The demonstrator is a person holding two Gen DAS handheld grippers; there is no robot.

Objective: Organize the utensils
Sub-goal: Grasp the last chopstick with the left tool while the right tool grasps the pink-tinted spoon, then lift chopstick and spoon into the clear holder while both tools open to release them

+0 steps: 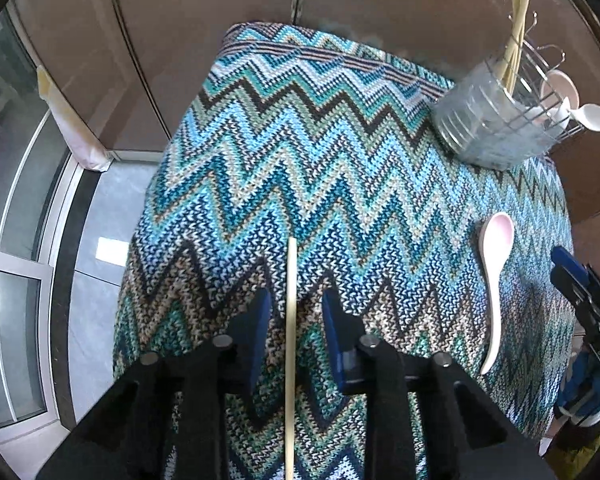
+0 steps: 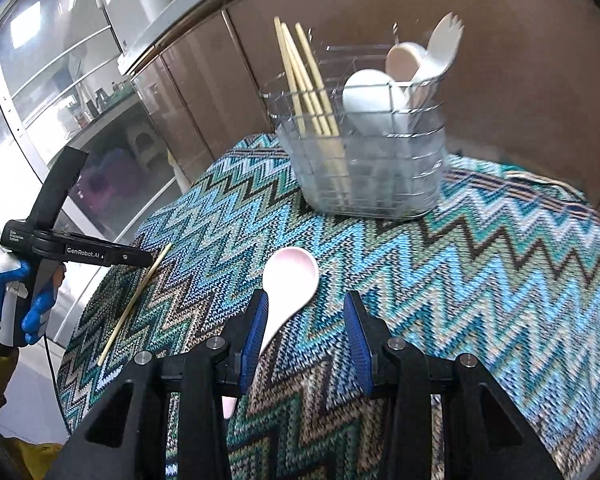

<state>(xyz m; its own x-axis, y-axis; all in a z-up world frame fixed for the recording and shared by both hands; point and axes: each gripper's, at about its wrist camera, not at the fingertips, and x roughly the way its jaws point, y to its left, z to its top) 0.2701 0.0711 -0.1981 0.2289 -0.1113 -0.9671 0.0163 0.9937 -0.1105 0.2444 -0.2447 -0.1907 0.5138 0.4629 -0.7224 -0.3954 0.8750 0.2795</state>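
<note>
Chopstick (image 1: 291, 320) between left tool's (image 1: 296, 300) parted, untouching pads; spoon (image 2: 288, 284) likewise inside right tool (image 2: 305, 312).

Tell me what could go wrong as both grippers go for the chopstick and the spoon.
The chopstick is thin and flat on the knitted cloth; the left gripper may snag yarn or let it roll away. The spoon sits off-centre by one finger of the right gripper, so it could pivot or slip.

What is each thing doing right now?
Loose chopstick: flat on cloth, between left gripper's open jaws.
Pink spoon: flat on cloth, handle between right gripper's open jaws.
Wire basket: upright, holding chopsticks, spoons, spork.
</note>
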